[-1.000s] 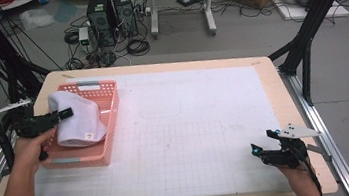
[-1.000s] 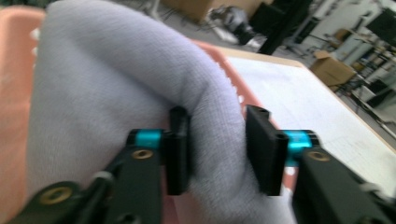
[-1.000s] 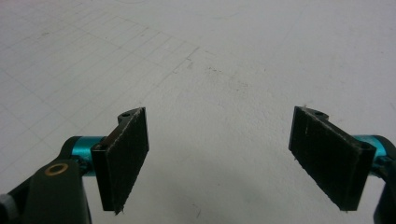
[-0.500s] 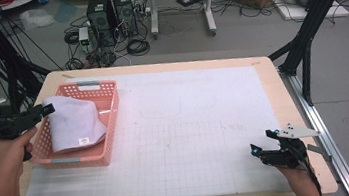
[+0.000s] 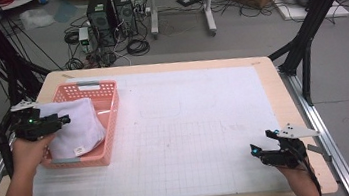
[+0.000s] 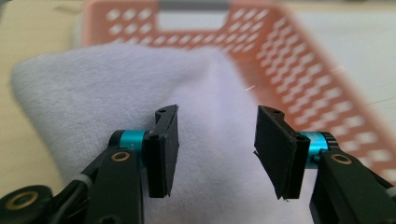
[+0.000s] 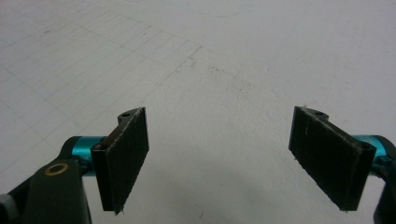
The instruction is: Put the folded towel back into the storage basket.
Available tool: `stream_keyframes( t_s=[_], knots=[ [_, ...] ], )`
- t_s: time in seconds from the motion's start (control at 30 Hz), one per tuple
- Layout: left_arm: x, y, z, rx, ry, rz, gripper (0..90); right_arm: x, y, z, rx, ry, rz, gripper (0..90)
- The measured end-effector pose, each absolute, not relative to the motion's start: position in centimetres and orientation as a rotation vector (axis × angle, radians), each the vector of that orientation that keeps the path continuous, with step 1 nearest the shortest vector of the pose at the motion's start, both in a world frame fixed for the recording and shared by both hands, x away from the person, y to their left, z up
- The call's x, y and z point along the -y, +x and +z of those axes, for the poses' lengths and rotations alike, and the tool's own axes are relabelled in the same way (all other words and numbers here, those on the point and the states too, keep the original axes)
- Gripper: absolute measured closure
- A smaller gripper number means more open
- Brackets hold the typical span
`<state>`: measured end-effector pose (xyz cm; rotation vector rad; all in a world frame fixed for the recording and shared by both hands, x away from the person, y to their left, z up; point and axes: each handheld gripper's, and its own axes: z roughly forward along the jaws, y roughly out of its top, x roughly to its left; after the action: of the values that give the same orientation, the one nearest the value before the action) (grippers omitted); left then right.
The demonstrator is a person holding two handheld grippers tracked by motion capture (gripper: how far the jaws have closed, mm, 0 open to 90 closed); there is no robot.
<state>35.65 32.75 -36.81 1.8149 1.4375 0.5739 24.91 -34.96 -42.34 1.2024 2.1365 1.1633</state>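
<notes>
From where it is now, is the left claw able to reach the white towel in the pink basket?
Probably yes. The left claw sits at the near edge of the white towel, jaws apart with nothing between them. The towel bulges above the pink basket rim, and nothing stands between claw and cloth.

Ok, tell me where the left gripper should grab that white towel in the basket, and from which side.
Take the white towel at its bulging left edge, which hangs over the pink basket wall. Come from the table's left, where the left gripper already faces it, jaws open; that overhanging fold probably pinches easily.
</notes>
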Motion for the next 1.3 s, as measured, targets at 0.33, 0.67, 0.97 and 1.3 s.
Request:
stream_keyframes(
  t_s=[0.33,0.67,0.97,1.3],
  knots=[
    [-30.7,37.7,-37.7,-1.531,1.956,0.588,48.9,34.7,25.0,-42.5,-2.147,1.197,1.157,18.8],
    [-30.5,39.0,-38.9,-1.529,1.971,0.505,50.6,34.8,25.1,-42.6,-2.150,1.198,1.158,18.8],
    [-28.4,39.9,-40.2,-1.311,1.962,0.414,58.8,34.7,25.3,-42.7,-2.157,1.194,1.153,18.8],
    [-29.5,38.4,-37.9,-1.398,1.846,0.663,49.7,34.7,25.3,-42.8,-2.160,1.200,1.146,18.8]
  ],
)
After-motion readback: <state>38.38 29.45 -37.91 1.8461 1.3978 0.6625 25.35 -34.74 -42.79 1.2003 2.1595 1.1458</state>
